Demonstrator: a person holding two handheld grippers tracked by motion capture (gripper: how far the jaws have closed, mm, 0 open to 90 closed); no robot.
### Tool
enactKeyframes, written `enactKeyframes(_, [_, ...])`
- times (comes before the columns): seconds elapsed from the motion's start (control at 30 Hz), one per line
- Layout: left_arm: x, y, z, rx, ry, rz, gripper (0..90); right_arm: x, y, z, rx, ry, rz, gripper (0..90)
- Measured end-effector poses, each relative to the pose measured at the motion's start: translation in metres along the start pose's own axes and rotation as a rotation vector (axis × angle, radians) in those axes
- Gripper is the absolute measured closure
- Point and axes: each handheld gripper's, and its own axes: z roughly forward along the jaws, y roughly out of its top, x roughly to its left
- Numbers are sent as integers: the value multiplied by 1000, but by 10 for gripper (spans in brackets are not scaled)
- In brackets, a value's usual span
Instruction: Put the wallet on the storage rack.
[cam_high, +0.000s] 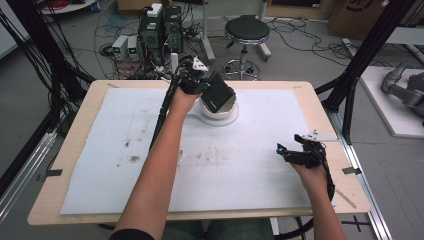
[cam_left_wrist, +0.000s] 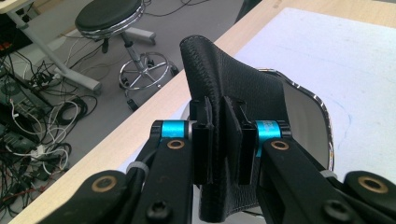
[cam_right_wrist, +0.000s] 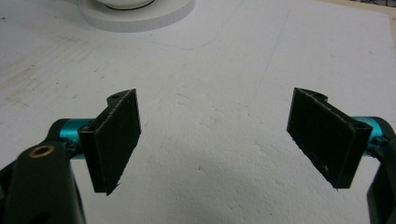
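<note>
Left gripper (cam_left_wrist: 223, 140) at the far middle of the table, jaws pressed tight on a black, grainy, leather-like pouch (cam_left_wrist: 236, 88). Pouch held upright and tilted above a shiny metal bowl (cam_left_wrist: 310, 112), its lower edge hanging below the jaws. In the high view, left gripper (cam_high: 202, 85) and pouch (cam_high: 218, 94) over the bowl (cam_high: 226, 108), with the bowl seated on a round white base (cam_high: 220, 119). Left forearm stretched forward across the table from the near edge.

Right gripper (cam_right_wrist: 217, 140) near the right front of the table, jaws spread wide apart, nothing between them, just above a white foam sheet (cam_right_wrist: 224, 74). In the high view, right gripper (cam_high: 290, 150) held in a hand (cam_high: 312, 172), well apart from bowl and pouch.

White foam sheet (cam_high: 260, 150) covering most of the wooden table (cam_high: 75, 145), with brownish smudges near its middle and left. Beyond the far edge, on the floor: a black round stool (cam_high: 246, 30) with a chrome base, computer towers (cam_high: 160, 27) and tangled cables.
</note>
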Motion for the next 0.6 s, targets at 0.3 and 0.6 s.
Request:
enactKeyframes(0.3, [-7,-10,9,21,-16,-16,779,1,0,0,3,1,-5,176])
enactKeyframes(0.6, [-3,-9,-3,4,-20,-91,387,1,0,2,3,2,-2,176])
